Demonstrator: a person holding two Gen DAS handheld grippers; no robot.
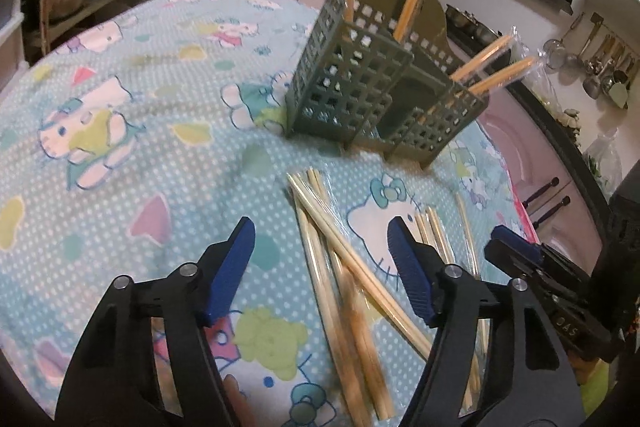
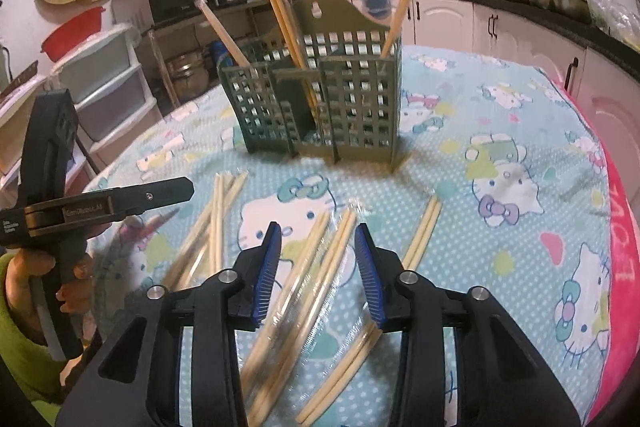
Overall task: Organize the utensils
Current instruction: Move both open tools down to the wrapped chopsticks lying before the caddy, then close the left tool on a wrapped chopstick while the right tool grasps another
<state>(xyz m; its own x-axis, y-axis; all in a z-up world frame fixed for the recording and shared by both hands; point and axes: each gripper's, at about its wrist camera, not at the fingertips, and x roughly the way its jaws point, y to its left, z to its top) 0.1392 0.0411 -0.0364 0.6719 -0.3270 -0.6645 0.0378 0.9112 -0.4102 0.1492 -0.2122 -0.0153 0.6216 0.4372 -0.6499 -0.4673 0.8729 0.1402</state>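
While both hover over surface (image 2: 500, 131), left tongs (image 1: 320, 267) gape above loose chopstick pile (image 1: 344, 275), gripping nothing. Right tongs (image 2: 318, 267) apart, straddling wrapped chopsticks (image 2: 320, 267), pads not touching. Green holder (image 2: 320, 95) stands beyond, several wrapped pairs upright inside.

I count one green lattice utensil holder (image 2: 320, 99) standing at the centre of the right wrist view, with three compartments across its front. Four wrapped chopstick pairs (image 2: 286, 13) stand in it: one leaning out at its left, two together in the middle, one at its right. Lying on the one cartoon-cat tablecloth (image 2: 500, 131) below it I make out about four or five more wrapped chopstick packs (image 2: 332, 247), though overlap and blur at the lower left stop me from fixing the number exactly.
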